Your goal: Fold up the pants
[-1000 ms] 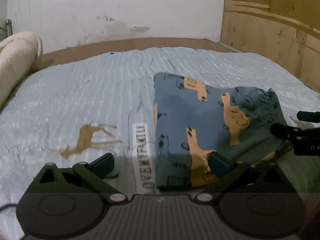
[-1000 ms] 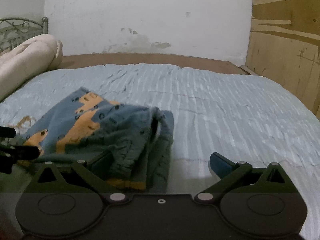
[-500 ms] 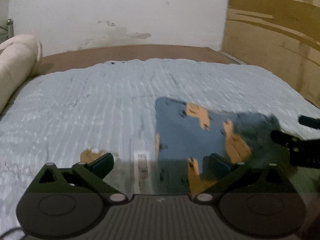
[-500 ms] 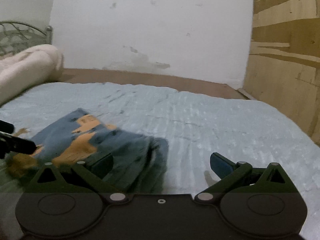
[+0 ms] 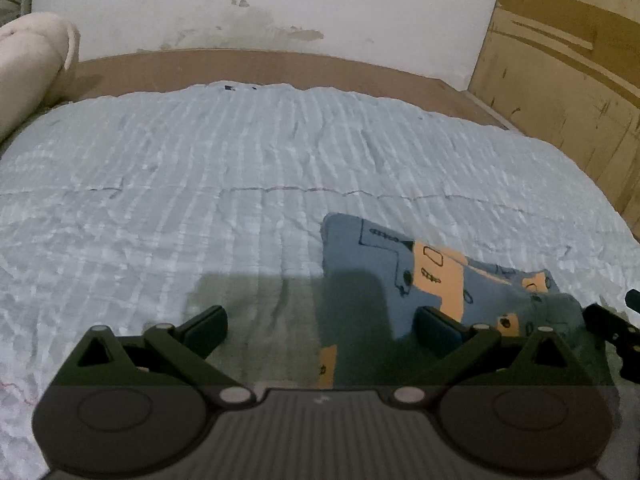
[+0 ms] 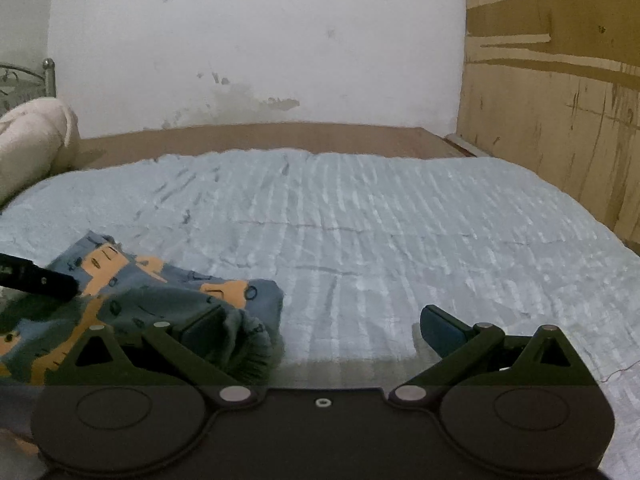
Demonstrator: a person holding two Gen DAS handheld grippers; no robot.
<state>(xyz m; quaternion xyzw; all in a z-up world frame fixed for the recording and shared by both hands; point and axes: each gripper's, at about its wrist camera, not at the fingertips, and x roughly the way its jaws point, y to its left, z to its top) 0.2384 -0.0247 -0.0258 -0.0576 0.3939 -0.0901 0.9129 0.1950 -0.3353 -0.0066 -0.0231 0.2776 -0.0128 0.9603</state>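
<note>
Left wrist view, left to right: cream rolled blanket [image 5: 32, 68] at far left against the white wall [image 5: 280, 4]; brown bed frame [image 5: 260, 68] runs along the far edge of the light-blue ribbed bedspread [image 5: 200, 184]. Left gripper [image 5: 322, 326] is released, fingers spread wide, nothing between them. Left finger sits over bare bedspread, right finger over the near-left part of the pants [image 5: 400, 264]. Pants = blue with orange vehicle print, folded into a compact stack, lying flat on the bedspread right of centre. Darker bunched fabric at the stack's right end. Right gripper's [image 5: 612, 328] black tip pokes in at the far right edge, just beside that bunched end; contact not clear. Plywood panel [image 5: 568, 60] on the right wall.

Right wrist view, left to right: rolled blanket [image 6: 28, 144] and a bit of metal bedstead [image 6: 24, 76] at far left. Left gripper's [image 6: 38, 278] black tip comes in from the left edge, over the pants' [image 6: 152, 280] left side. Pants sit lower left in this view, ribbed waistband end bunched toward the camera. Right gripper [image 6: 324, 326] is also released, wide open, holding nothing; its left finger is in front of the waistband end, whether it touches I can't tell; right finger over bare bedspread [image 6: 400, 232]. Plywood panel [image 6: 560, 100] at right.
</note>
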